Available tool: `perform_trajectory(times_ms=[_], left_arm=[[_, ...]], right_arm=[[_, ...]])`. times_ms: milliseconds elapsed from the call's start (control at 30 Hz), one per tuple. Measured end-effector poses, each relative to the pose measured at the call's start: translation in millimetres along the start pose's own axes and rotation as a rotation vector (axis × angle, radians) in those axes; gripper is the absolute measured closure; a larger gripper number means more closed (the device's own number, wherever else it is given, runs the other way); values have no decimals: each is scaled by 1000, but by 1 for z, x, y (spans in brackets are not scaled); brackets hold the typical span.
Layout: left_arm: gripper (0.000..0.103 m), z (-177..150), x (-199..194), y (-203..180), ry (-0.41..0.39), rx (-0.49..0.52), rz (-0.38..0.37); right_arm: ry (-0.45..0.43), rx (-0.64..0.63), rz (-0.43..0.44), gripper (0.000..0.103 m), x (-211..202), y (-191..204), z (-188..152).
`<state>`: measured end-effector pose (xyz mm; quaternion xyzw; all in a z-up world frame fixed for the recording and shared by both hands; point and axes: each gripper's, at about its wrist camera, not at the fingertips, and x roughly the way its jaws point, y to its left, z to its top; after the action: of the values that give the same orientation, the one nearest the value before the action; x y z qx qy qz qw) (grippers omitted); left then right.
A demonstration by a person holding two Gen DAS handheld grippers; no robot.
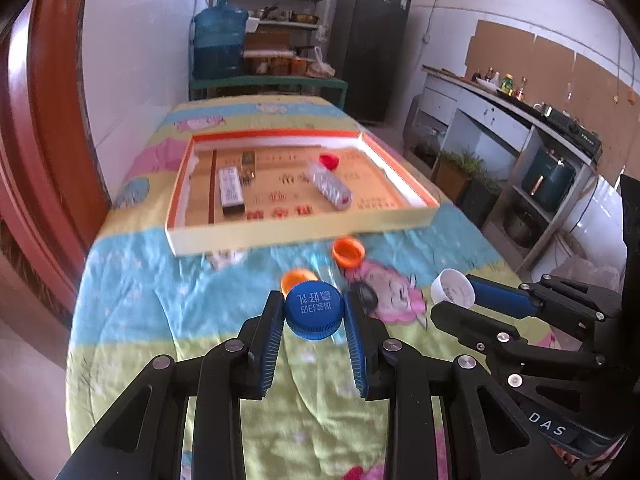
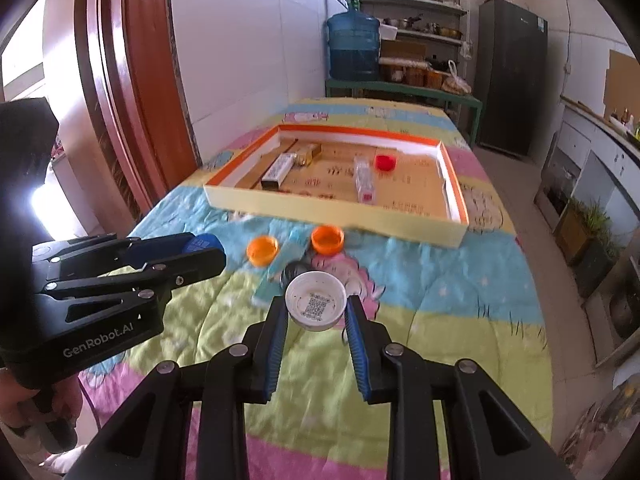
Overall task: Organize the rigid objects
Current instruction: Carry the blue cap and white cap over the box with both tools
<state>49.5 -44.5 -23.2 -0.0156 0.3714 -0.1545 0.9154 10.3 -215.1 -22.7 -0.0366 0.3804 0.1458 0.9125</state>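
My left gripper [image 1: 314,314] is shut on a blue bottle cap [image 1: 314,309] and holds it above the cartoon-print quilt. My right gripper [image 2: 316,306] is shut on a white cap [image 2: 316,300], open side toward the camera; it also shows in the left wrist view [image 1: 454,288]. Two orange caps [image 2: 262,251] [image 2: 327,239] and a dark cap [image 2: 294,270] lie on the quilt ahead. Beyond them is a shallow orange-rimmed box lid [image 2: 336,208] that holds a red cap [image 2: 385,162], a clear plastic bottle [image 2: 365,180] and small boxes [image 2: 280,170].
The table is covered with a quilt [image 2: 460,280]. A red wooden door frame [image 2: 132,80] and white wall run along the left. A water jug [image 2: 354,46], shelves and a dark fridge [image 2: 510,76] stand behind the table. A counter [image 1: 500,120] is on the right.
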Motion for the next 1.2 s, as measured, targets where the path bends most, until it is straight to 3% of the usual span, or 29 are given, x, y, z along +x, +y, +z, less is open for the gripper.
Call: perform_trajectory(times_ms=[667,1200], left_arm=[[72,75,17,2,-90,11,28],[72,110,67,1,-56,-21,11]], right_arm=[[-58,1,-78,73,16,-34,54],[-66,41,-109,73,45,-71,88]])
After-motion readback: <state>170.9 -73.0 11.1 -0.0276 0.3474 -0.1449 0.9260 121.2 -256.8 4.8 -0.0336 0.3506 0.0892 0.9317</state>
